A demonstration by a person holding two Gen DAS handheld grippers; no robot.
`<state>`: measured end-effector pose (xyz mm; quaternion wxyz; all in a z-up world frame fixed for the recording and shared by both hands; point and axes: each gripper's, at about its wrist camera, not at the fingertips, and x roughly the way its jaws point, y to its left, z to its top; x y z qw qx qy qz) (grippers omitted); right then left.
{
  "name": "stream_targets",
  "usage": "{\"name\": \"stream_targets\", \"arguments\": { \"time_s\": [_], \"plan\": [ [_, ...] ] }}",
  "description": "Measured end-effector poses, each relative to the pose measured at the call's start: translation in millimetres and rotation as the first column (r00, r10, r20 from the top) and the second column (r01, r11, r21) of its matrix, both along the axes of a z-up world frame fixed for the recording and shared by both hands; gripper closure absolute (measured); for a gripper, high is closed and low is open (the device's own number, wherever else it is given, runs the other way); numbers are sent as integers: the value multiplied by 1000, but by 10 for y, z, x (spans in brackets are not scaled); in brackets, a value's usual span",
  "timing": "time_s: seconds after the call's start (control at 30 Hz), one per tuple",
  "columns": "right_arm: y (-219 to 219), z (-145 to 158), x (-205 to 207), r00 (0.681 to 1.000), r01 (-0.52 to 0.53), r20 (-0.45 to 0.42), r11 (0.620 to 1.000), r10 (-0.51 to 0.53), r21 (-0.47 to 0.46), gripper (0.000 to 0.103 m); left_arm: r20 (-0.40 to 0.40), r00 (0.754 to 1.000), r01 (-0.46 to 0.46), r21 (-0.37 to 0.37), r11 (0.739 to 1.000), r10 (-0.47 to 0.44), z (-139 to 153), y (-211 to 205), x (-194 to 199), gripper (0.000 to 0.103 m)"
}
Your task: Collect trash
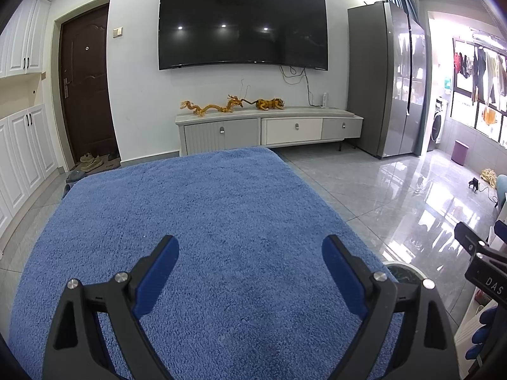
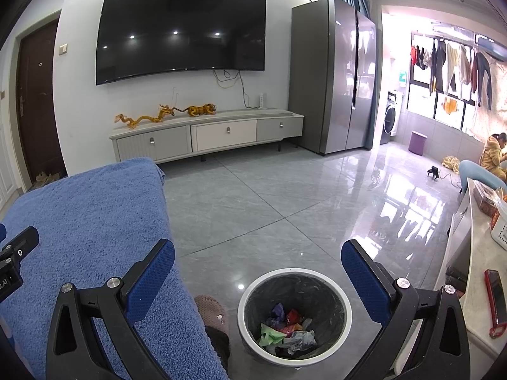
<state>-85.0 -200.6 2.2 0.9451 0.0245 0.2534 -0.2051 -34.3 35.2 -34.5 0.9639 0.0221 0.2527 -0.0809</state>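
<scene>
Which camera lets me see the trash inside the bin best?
The right wrist view: it looks straight down into the trash bin, showing the crumpled wrappers. The left wrist view catches only a sliver of its rim beside the blue towel.

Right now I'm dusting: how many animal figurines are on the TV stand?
2, both on the TV stand top: a golden dragon toward its left, a tiger just right of it.

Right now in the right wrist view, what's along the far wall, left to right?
Brown door → TV above the low cabinet → grey fridge → washing machine → purple bin → hanging clothes.
</scene>
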Motion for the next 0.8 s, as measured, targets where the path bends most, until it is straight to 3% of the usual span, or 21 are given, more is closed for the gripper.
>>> {"name": "stream_targets", "arguments": {
  "time_s": [0.8],
  "plan": [
    [6, 24, -69, 1000, 11, 15, 1000, -11, 6, 0, -11, 1000, 5, -1, 1000, -5, 57, -46, 11, 11]
  ]
}}
